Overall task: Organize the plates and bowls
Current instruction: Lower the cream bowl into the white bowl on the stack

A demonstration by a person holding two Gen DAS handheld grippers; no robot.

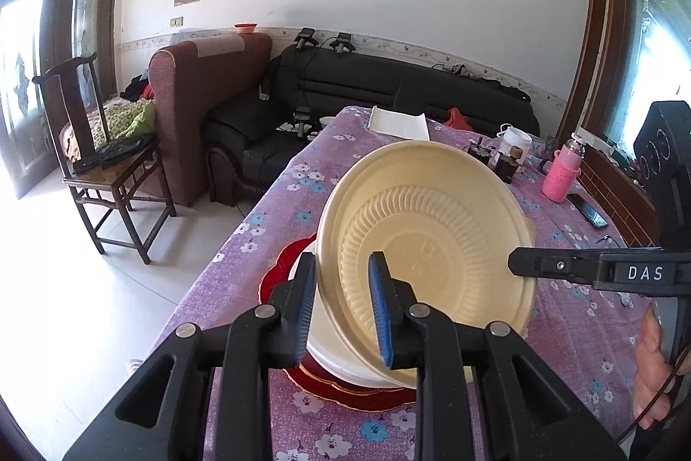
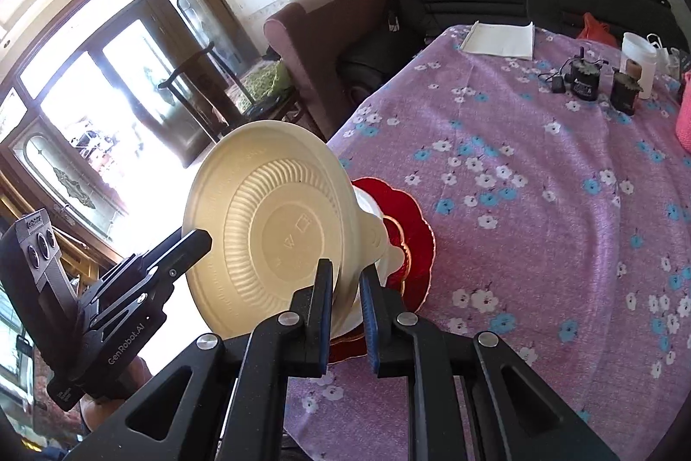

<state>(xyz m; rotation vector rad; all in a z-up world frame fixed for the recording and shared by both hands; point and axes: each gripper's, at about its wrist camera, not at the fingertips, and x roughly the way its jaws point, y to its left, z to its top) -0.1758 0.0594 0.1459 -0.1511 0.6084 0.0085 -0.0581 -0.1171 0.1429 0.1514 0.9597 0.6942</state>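
The cream-coloured ribbed plastic bowl (image 1: 425, 227) was held tilted on edge above the table, its hollow facing the cameras. Both tools had it by the rim, on opposite sides. The left gripper (image 1: 341, 305) straddled the bowl's wall, one blue-padded finger outside and one inside the hollow, pinching the rim between them. The right gripper (image 2: 347, 305) likewise had its jaws pressed onto the rim, one finger over the ribbed inside and the other behind the wall; in the left wrist view its black finger tip reached the bowl's right edge.

Directly beneath the tilted bowl sat a white plastic bowl (image 1: 337, 353), upright on a red scalloped plate with a gold edge (image 1: 345, 392). The cream bowl's lower edge lay against or just inside the white one; I cannot tell which. The stack stood near the front-left edge of the table covered in a purple floral cloth (image 2: 540, 167).
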